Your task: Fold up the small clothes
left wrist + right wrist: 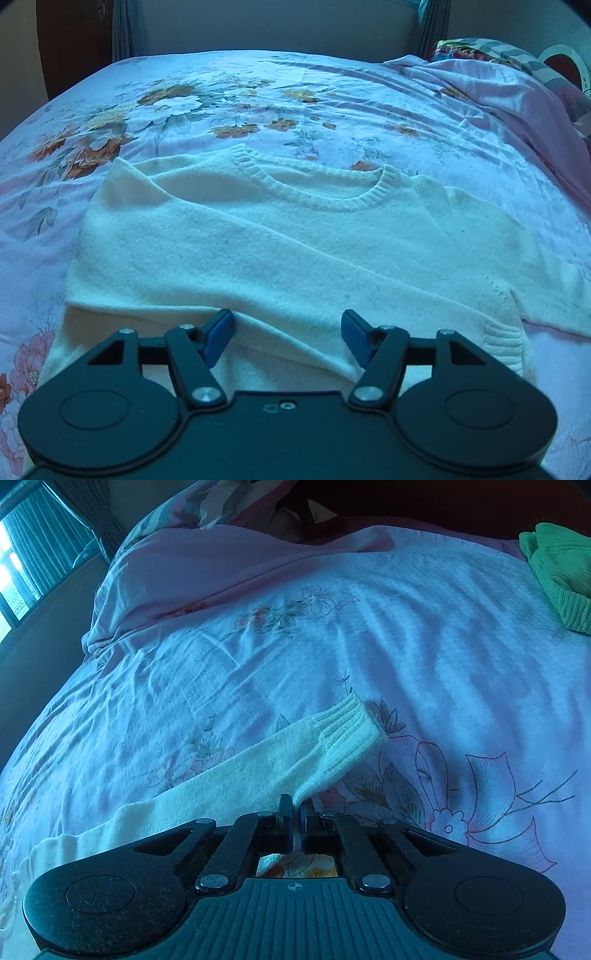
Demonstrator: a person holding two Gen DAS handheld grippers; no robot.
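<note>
A small cream knit sweater (288, 240) lies flat on the bed in the left wrist view, ribbed round neck (314, 184) at the far side. One sleeve is folded across its body. My left gripper (287, 326) is open just above the sweater's near part, blue fingertips (219, 328) spread wide and holding nothing. In the right wrist view my right gripper (296, 805) is shut on the edge of the other sleeve (236, 775) beside its ribbed cuff (347, 734). The sleeve stretches away to the left across the sheet.
The bed has a pale floral sheet (229, 107). A pink quilt (207, 568) is bunched at its far side, with a patterned pillow (480, 48). A green knit garment (557, 572) lies at the right edge. A curtained window (33, 561) is at left.
</note>
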